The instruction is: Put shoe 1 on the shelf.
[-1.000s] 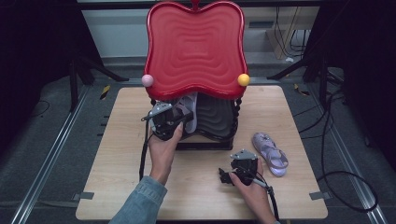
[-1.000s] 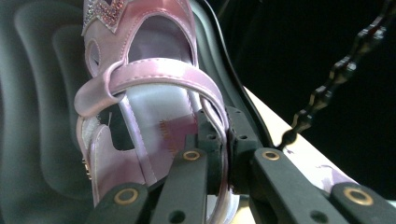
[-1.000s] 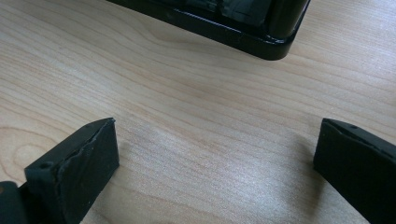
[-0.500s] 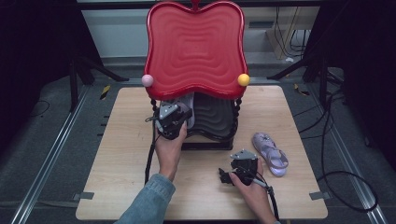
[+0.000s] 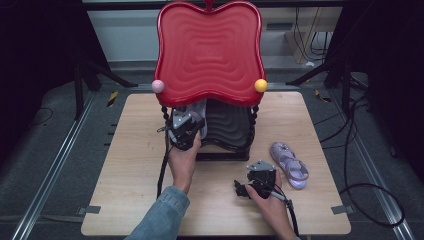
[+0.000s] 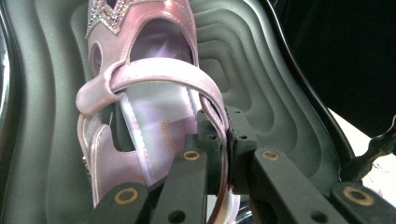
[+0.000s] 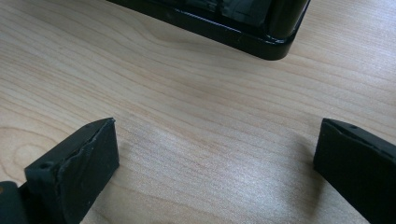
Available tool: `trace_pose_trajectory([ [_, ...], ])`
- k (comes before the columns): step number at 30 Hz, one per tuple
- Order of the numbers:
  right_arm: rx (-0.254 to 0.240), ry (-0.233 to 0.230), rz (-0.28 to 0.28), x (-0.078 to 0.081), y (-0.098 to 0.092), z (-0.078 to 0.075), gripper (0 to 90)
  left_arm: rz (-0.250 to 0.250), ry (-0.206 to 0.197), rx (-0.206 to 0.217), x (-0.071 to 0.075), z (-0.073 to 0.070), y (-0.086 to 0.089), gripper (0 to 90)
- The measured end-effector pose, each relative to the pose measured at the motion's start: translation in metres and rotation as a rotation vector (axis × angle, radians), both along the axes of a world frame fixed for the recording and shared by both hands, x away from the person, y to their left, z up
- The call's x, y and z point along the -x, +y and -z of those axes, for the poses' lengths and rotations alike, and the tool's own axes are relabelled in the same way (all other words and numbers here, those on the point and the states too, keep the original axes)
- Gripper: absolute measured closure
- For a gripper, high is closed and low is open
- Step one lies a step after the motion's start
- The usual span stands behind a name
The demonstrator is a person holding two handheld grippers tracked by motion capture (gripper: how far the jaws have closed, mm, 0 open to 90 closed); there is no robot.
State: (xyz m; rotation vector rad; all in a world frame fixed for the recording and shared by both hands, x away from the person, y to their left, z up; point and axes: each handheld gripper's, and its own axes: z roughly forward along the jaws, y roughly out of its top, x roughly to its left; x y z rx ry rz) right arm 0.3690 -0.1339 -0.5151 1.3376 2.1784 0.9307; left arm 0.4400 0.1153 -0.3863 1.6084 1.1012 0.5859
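The left tool (image 5: 186,131) has moved in from the open counter to the mouth of the two-tier rack, whose glossy red wavy top shelf (image 5: 209,50) stands over a black rippled lower tray (image 5: 230,125). A second ago it hung a little further left and out; now it sits tucked under the red shelf's front edge. Its jaws are clamped on the heel strap of a shiny lilac child's sandal with a rhinestone star on the toe (image 6: 149,93), and in the left gripper view that sandal lies lengthwise on the left part of the black tray, toe pointing inward. Whether the sole rests fully on the tray or is held just above it is hard to judge from this close angle.

The right tool (image 7: 212,163) has not shifted: it rests low over the pale wooden counter (image 5: 130,150) with its jaws spread wide and nothing between them, the black base of the rack just ahead of it. The matching second lilac sandal (image 5: 290,164) lies on the counter to the right of the rack, near the right hand (image 5: 270,205).

Judging by this, the work appears to be putting the pair onto the lower tier: the first shoe is at its place and only needs releasing, and the second one remains to be picked up.
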Motion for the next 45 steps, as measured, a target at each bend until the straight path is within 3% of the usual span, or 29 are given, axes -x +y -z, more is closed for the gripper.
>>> trace_pose_trajectory([
  [22,0.0,0.0,-0.002,0.0,0.0,0.0,0.4,0.0,0.016,0.0,-0.003,0.002,-0.009,86.4],
  [32,0.003,-0.001,-0.004,0.0,0.0,0.0,0.4,-0.004,0.061,0.014,-0.012,0.004,-0.018,86.1],
  [45,0.002,-0.001,-0.006,0.0,-0.001,0.0,0.4,0.012,0.104,-0.007,-0.018,0.001,-0.022,82.1],
])
